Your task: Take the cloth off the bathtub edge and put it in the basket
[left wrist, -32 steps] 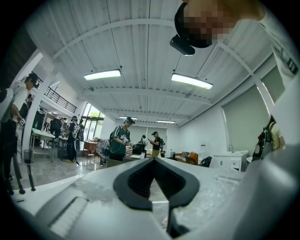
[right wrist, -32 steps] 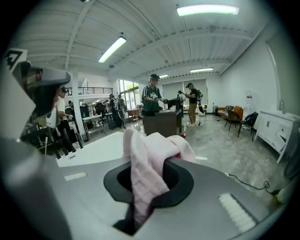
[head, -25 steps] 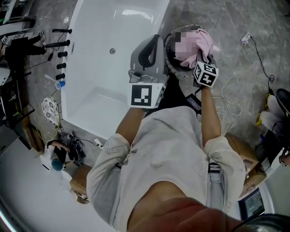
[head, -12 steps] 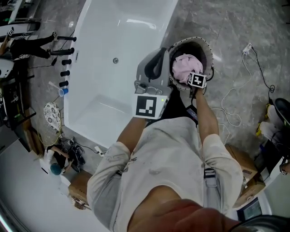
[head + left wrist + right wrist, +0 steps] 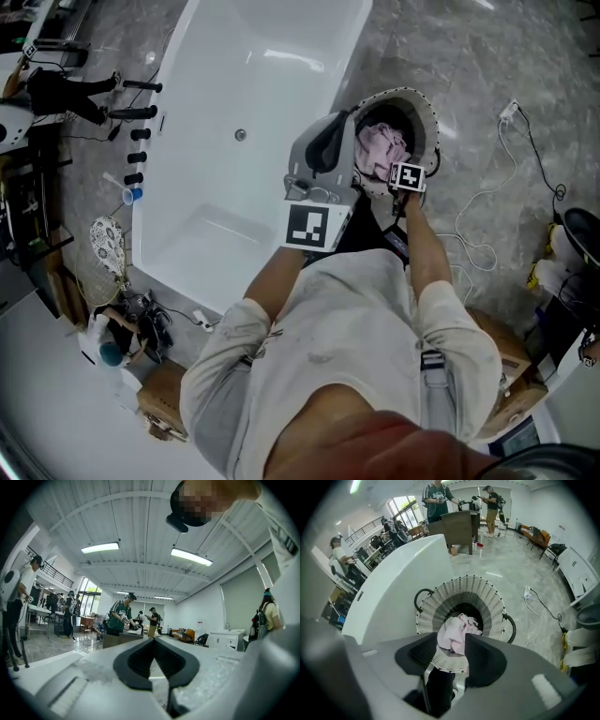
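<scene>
Opening right gripper jaws – cloth between them, mid-frame, bunched just ahead inside basket. Left gripper closed on nothing – aimed upward, away.

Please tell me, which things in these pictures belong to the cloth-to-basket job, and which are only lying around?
For the job: pink cloth, in the basket's mouth; white bathtub; right gripper, fingers opening with the cloth between them.

Lying about: white plug and cable on the floor; blue cup beside the tub; cardboard box.
</scene>
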The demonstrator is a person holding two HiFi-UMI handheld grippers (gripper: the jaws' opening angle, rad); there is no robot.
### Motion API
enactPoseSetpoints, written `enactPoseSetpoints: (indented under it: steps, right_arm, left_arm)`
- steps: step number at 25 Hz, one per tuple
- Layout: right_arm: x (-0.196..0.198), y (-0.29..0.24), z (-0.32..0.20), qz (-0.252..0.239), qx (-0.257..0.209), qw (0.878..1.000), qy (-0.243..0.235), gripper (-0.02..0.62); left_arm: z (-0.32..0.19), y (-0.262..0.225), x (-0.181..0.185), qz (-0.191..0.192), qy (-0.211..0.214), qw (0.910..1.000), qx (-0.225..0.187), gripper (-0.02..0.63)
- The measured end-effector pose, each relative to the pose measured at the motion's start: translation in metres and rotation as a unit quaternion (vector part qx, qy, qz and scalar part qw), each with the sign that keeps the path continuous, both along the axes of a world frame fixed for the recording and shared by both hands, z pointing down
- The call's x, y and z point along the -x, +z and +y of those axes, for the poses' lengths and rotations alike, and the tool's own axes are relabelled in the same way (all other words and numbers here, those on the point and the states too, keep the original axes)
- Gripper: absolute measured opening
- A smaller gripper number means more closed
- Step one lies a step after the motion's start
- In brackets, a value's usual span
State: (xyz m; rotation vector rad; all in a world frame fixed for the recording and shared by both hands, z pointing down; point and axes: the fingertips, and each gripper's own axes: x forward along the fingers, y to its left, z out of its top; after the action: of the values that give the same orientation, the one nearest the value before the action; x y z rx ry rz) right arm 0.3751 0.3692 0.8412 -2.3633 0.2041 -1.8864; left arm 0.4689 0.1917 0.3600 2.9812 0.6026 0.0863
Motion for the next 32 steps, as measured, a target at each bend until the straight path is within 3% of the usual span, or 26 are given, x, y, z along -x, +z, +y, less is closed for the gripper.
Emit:
enactPoseSetpoints:
  steps: [11,19,25,32]
  right_arm:
    - [-0.006,-0.021,-0.006,0.028,-0.008,1.0,-0.011,0.192]
    - [-0.035,-0.066,-0.029,0.095,-0.026,0.994,-0.047,0.19]
    - [-0.052,-0.108,-0.064,0.154,-0.047,0.983,-0.086,0.191]
    - [-0.066,-0.182,-0.117,0.232,-0.084,0.958,-0.148,0.192]
  left_arm:
    - [-0.012,-0.011,0.011,0.005,-0.023,0.9997,0.005,0.002]
    - [-0.035,-0.023,0.024,0.016,-0.061,0.9979,0.014,0.002]
    - [-0.062,-0.03,0.043,0.025,-0.094,0.9951,0.014,0.002]
    - [-0.096,-0.05,0.072,0.043,-0.148,0.988,0.013,0.002]
